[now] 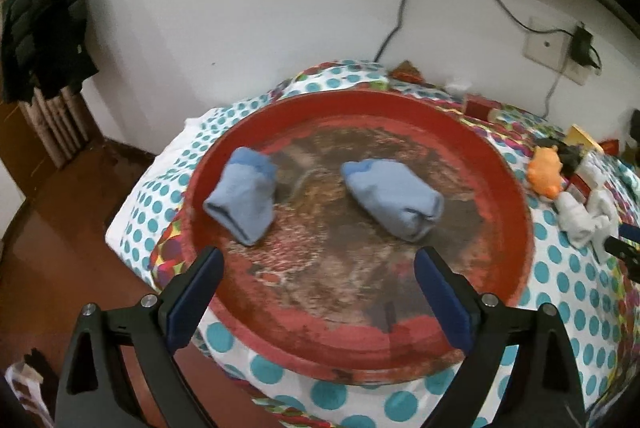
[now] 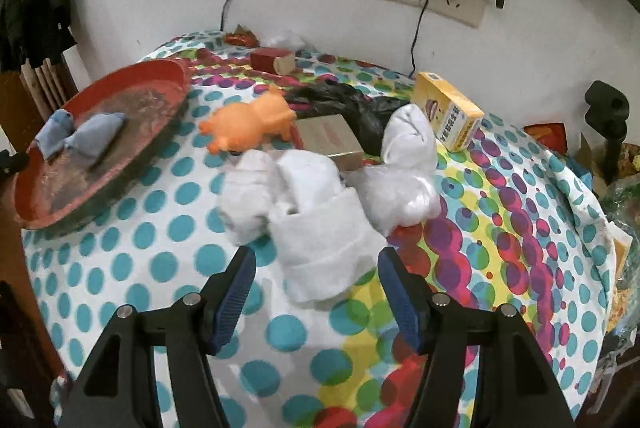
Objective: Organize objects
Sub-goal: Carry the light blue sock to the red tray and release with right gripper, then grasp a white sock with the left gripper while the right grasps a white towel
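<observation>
- The right gripper (image 2: 316,292) hangs with its jaws spread wide and empty, just short of the nearest white sock (image 2: 320,240); that sock lies across the mouth of the jaws, so a close from here could catch only its folded cuff and let the rest drag (a judgement, not something shown).
- Two more white socks (image 2: 408,163) lie touching or overlapping the near one. A grab could pull a neighbour along, or nudge the heap into the cardboard box (image 2: 332,139) behind it.
- The orange toy (image 2: 248,125) and the yellow carton (image 2: 448,111) sit near the heap; a wide sweep towards the tray could knock either over.
- The left gripper (image 1: 316,296) is also spread and holds nothing, poised over the near rim of the red tray (image 1: 516,195).
- Two blue socks (image 1: 244,195) already lie in the tray, well apart from each other. A white sock dropped carelessly could land on them and mix the pairs.
- The tray rests on the spotted cloth (image 1: 560,268) near the table's left edge, so a downward press on its rim might tip or slide it (the cloth looks loose).
</observation>
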The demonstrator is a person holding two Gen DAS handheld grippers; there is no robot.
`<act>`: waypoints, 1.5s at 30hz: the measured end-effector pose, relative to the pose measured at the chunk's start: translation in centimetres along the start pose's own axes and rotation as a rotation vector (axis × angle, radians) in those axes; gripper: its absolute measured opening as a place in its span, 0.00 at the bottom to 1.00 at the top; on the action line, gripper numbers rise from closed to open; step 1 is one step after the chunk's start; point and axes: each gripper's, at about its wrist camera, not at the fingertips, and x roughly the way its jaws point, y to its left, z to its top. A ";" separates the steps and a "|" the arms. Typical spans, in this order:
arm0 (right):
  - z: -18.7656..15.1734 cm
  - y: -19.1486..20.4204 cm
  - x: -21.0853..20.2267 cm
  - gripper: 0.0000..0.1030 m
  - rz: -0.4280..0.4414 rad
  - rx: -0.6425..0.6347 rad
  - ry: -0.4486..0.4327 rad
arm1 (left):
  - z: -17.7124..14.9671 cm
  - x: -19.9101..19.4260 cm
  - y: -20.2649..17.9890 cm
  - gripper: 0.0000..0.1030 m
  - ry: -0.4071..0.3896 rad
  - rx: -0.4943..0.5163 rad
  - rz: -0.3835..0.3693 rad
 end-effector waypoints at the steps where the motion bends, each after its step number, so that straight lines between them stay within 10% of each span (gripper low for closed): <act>1: 0.0 -0.2 0.6 0.63 0.017 0.005 0.006 | 0.0 -0.1 -0.4 0.93 -0.001 0.011 -0.002; 8: 0.1 -1.2 2.7 0.63 0.048 -0.003 -0.024 | 0.1 -0.5 -3.2 0.94 -0.004 0.064 -0.064; 17: -0.4 -2.7 2.4 0.38 0.109 0.040 -0.057 | 0.2 -0.9 -9.3 0.94 0.016 0.173 -0.097; 34: -4.9 -11.2 -1.9 0.37 -0.038 0.197 -0.091 | 0.4 2.0 -24.2 0.94 0.104 0.267 -0.298; 45: -5.1 -12.3 -1.5 0.37 -0.033 0.241 -0.071 | 1.1 6.2 -28.5 0.91 0.145 0.259 -0.242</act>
